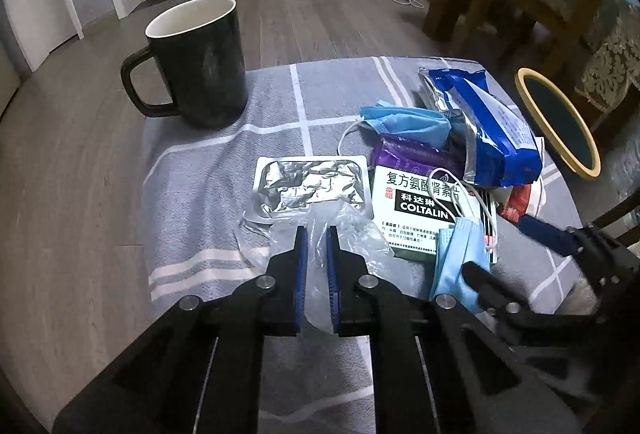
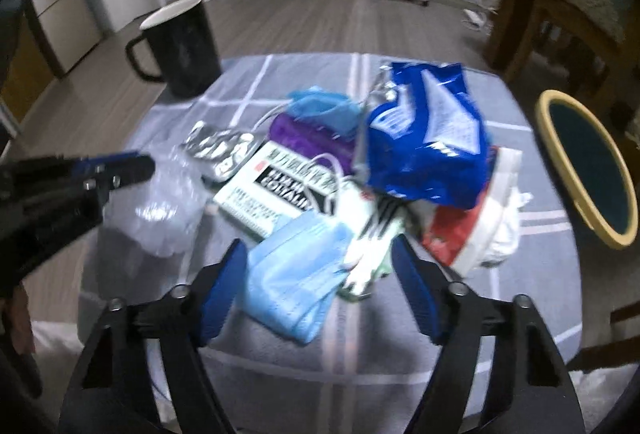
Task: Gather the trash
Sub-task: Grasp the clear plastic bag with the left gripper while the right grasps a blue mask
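Right wrist view blurred: right fingers (image 2: 316, 258) wide around blue mask (image 2: 292, 274), left fingers (image 1: 316, 234) pinching clear plastic (image 1: 320, 230).

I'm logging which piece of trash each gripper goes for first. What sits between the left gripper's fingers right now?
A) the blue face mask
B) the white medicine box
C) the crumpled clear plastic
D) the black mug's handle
C: in the left wrist view the left gripper has its blue pads nearly together on the crumpled clear plastic, in front of the foil blister sheet.
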Demonstrator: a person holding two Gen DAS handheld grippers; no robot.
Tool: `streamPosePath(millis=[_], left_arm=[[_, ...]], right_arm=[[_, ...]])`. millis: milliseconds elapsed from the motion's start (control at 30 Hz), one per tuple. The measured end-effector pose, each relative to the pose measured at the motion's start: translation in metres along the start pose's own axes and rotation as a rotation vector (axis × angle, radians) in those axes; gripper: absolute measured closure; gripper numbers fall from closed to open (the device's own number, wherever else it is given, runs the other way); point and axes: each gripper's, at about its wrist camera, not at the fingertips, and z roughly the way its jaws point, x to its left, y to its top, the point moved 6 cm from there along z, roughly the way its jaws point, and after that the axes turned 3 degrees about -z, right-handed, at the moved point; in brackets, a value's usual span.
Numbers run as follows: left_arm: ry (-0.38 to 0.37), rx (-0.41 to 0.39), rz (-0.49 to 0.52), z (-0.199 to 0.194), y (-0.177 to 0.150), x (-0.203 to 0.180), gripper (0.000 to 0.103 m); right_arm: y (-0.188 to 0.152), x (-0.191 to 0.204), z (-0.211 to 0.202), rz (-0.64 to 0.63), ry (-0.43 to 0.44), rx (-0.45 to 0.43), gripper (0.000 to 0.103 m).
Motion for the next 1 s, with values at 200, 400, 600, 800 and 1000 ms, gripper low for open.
streamPosePath(millis=[200, 400, 600, 800, 1000], left_arm=[[0.000, 0.002, 0.045, 0.001, 0.000, -0.009, 0.094], [-0.009, -0.022, 0.046, -0.009, 0.005, -0.015, 0.095], [-0.028, -0.081, 0.064, -0.031, 0.015, -0.031, 0.095], [-0.042, -0.152, 0.086, -0.057, 0.022, -0.046, 0.095], [-0.035, -0.250, 0.128, -0.087, 0.032, -0.057, 0.095]], right_arm=[[-0.004, 0.005, 0.013, -0.014, 0.029, 0.044, 0.061], [0.000, 0.002, 0.006, 0.003, 0.071, 0.047, 0.087], [0.013, -0.017, -0.022, 0.071, 0.093, -0.009, 0.090], [0.031, -0.047, -0.055, 0.184, 0.101, -0.083, 0.090], [0.051, -0.075, -0.083, 0.259, 0.102, -0.165, 0.090]])
